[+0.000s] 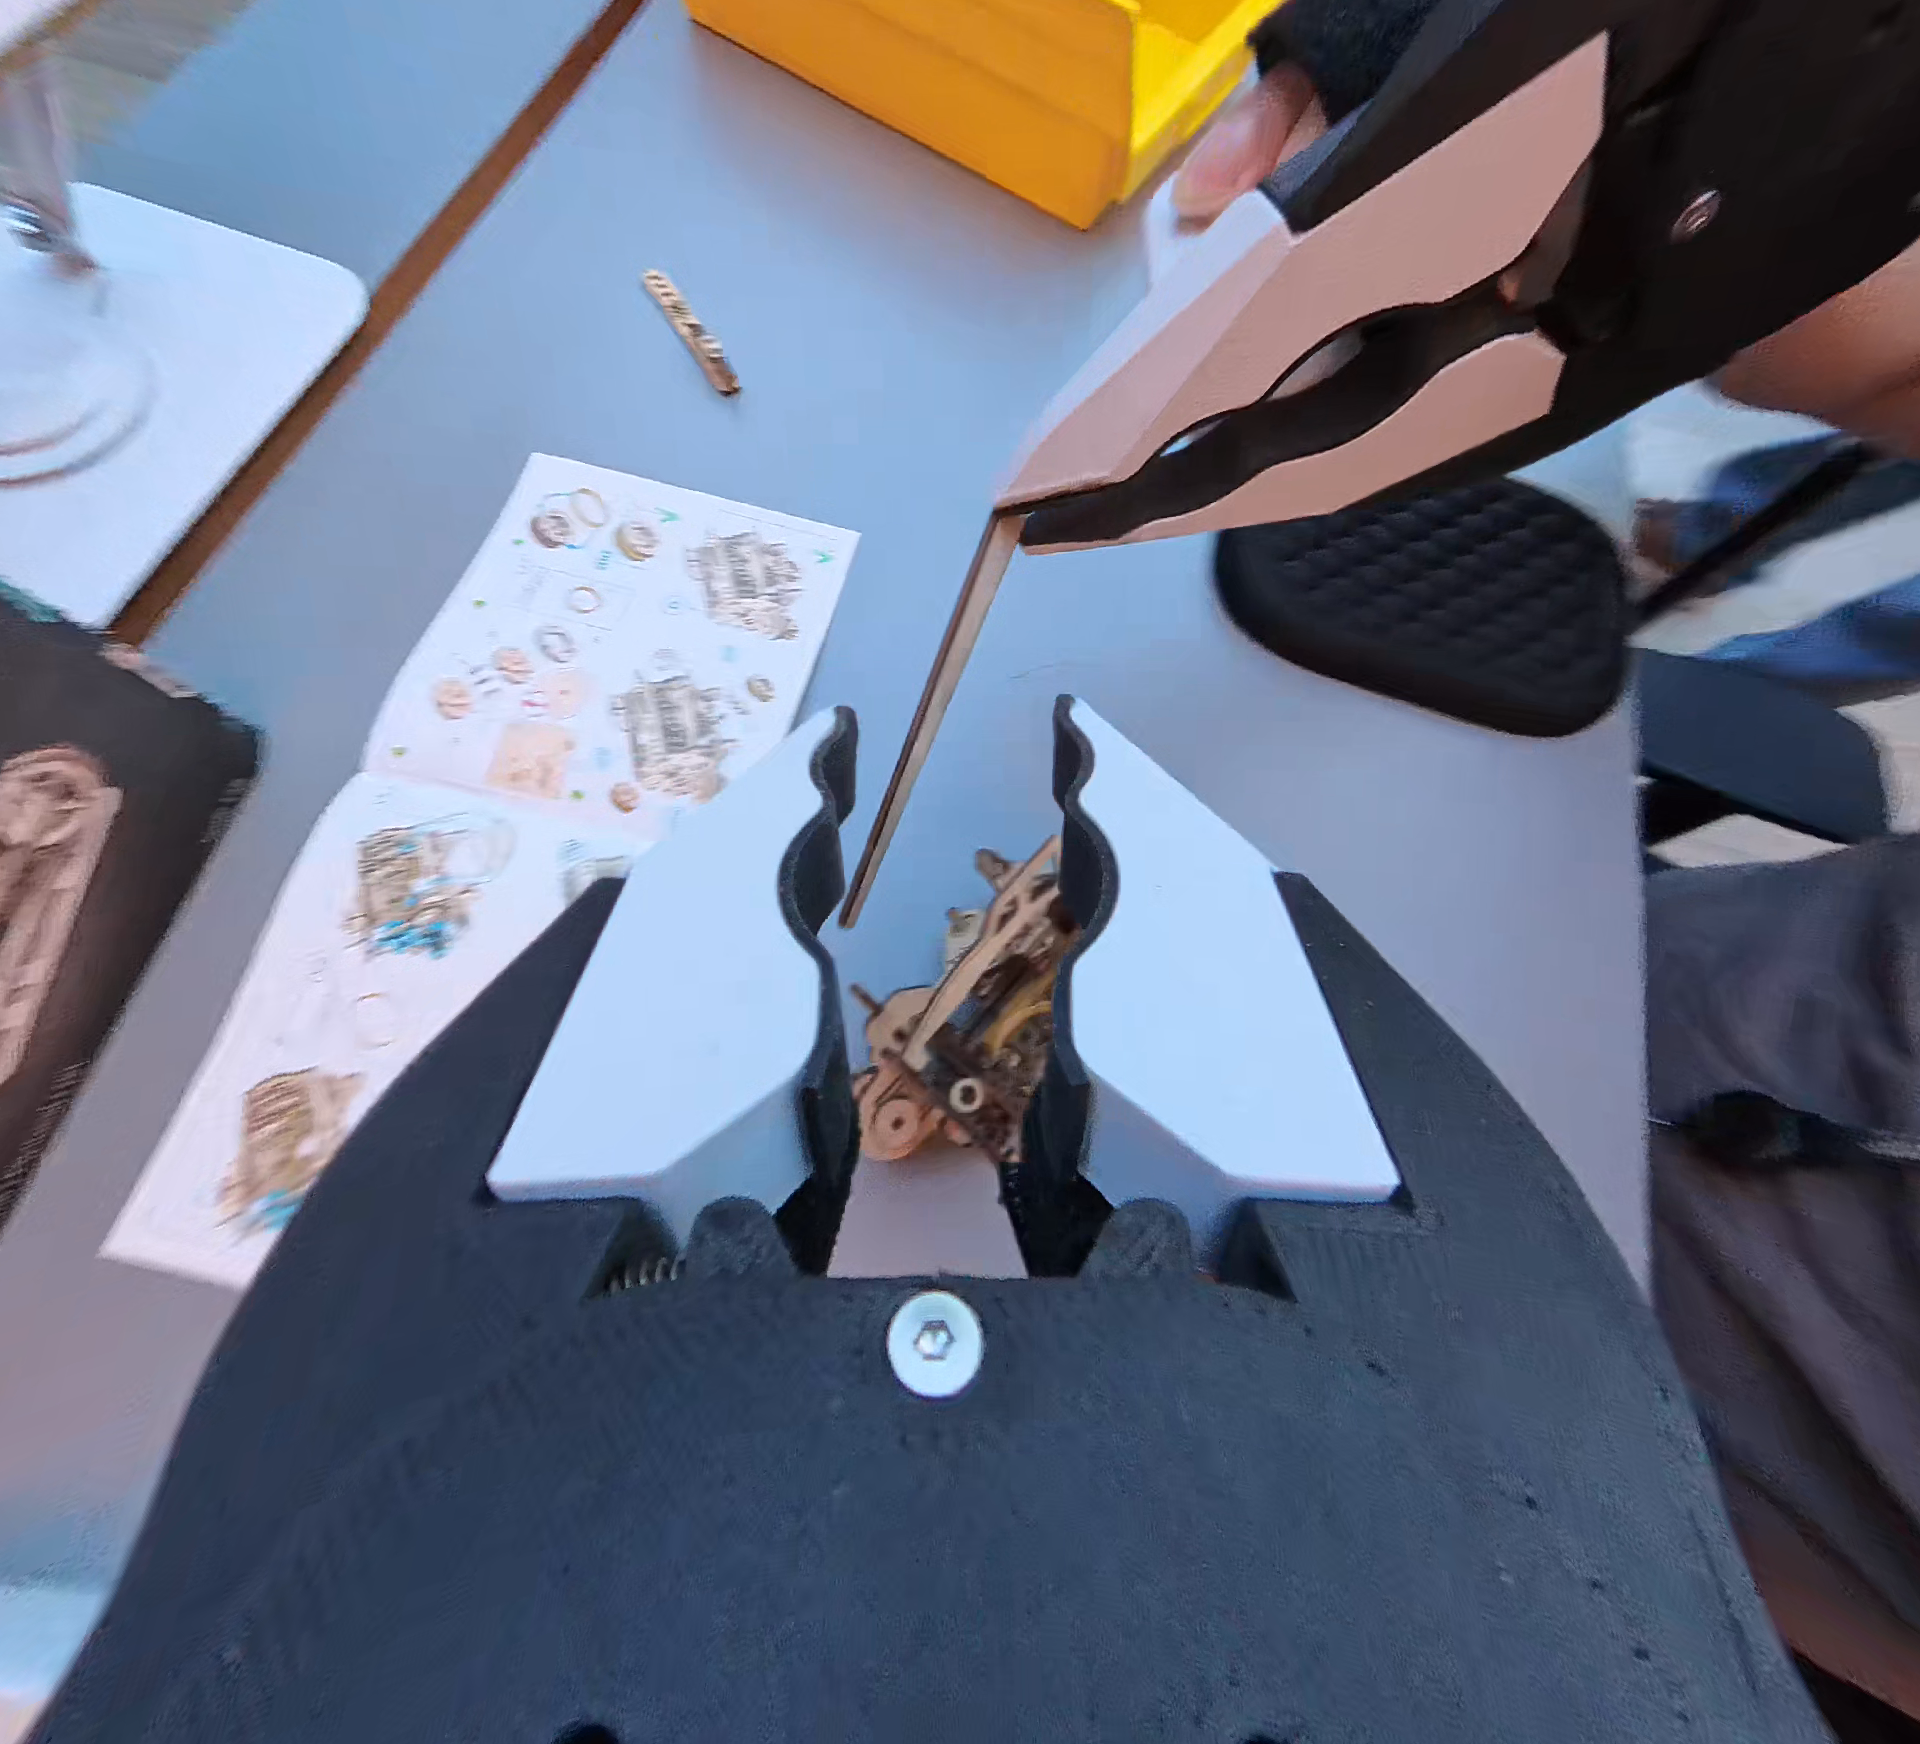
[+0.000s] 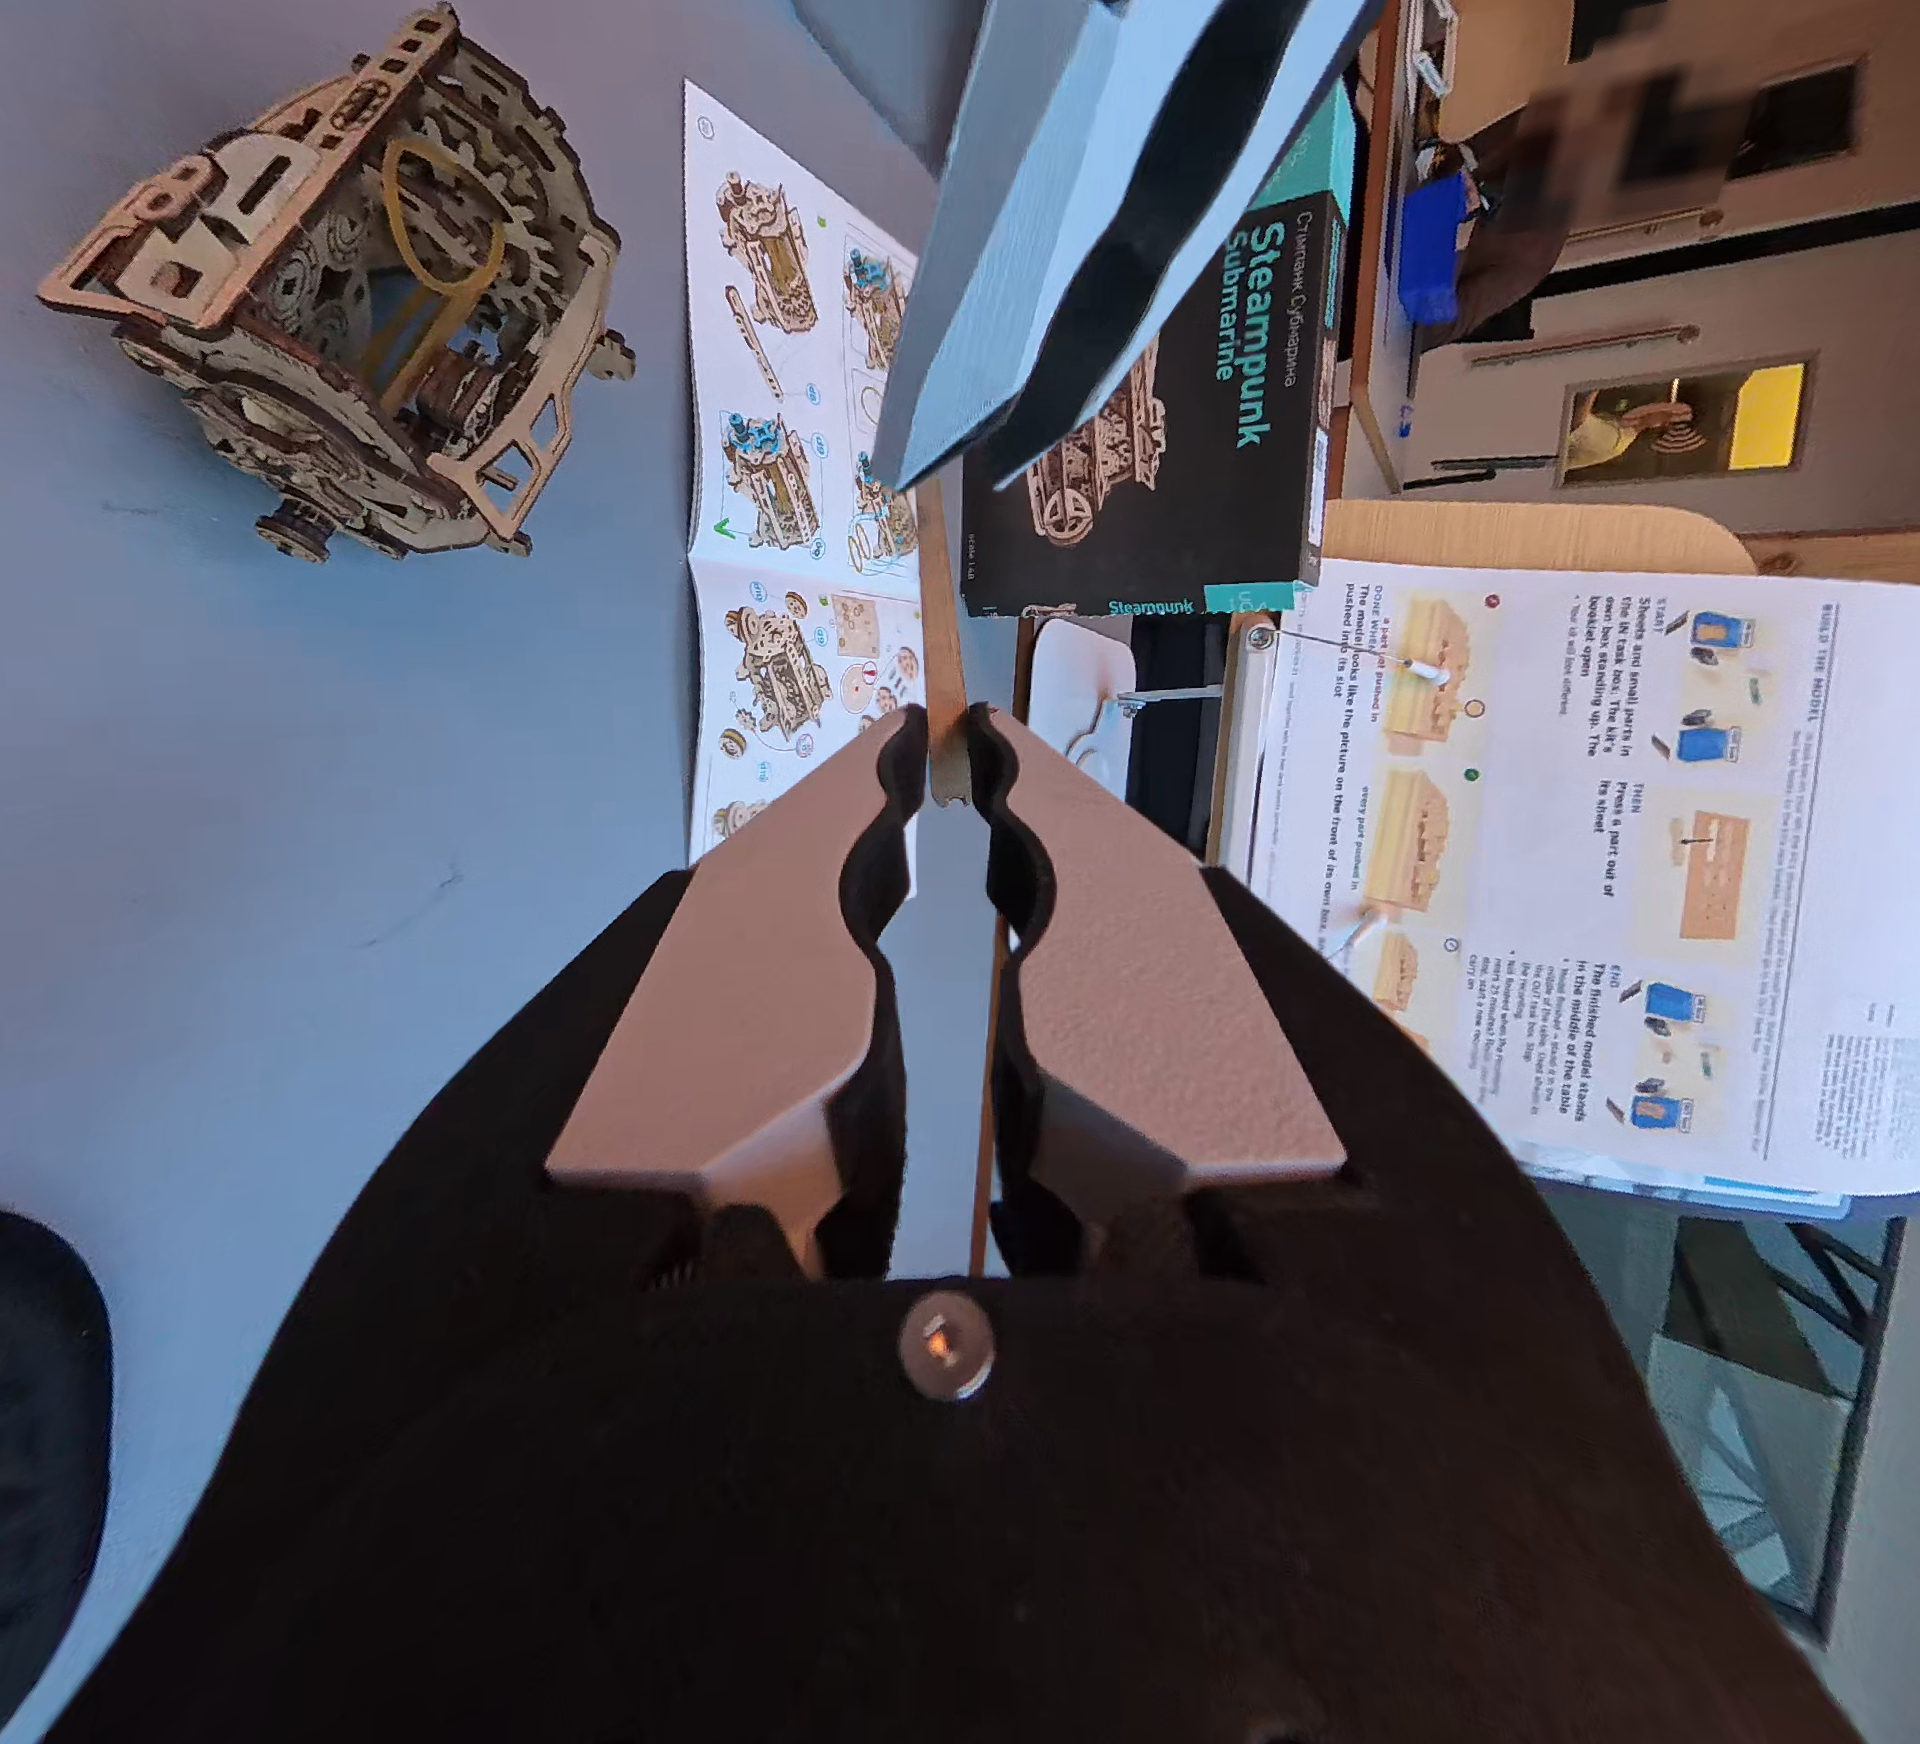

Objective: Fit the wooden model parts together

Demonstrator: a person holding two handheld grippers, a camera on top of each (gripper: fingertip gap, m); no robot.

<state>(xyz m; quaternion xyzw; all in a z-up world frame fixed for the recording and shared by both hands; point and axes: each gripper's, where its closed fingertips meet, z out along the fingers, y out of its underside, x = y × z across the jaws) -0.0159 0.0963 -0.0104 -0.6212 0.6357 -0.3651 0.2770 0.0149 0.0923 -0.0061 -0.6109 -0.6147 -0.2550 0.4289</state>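
My right gripper (image 2: pixel 948 728), with tan fingers, is shut on a thin wooden strip (image 2: pixel 940 614) at its notched end. In the left wrist view the right gripper (image 1: pixel 1013 525) holds the strip (image 1: pixel 930 707) slanting down between the white fingers of my left gripper (image 1: pixel 956 728). The left gripper is open, and the strip lies close to its left finger without being gripped. The part-built wooden model (image 1: pixel 966 1040) stands on the grey table below the left gripper. It also shows in the right wrist view (image 2: pixel 343 292), at the left. The left gripper (image 2: pixel 940 479) reaches in from above there.
An open instruction booklet (image 1: pixel 623 655) lies left of the model. A small wooden piece (image 1: pixel 691 333) lies beyond it. A yellow bin (image 1: pixel 935 32) stands at the back. A black kit box (image 2: pixel 1143 447) and a printed sheet (image 2: pixel 1558 863) are at the right. A black mesh pad (image 1: pixel 1423 603) is by the table edge. There is about 4 centimetres between the tips of the two grippers.
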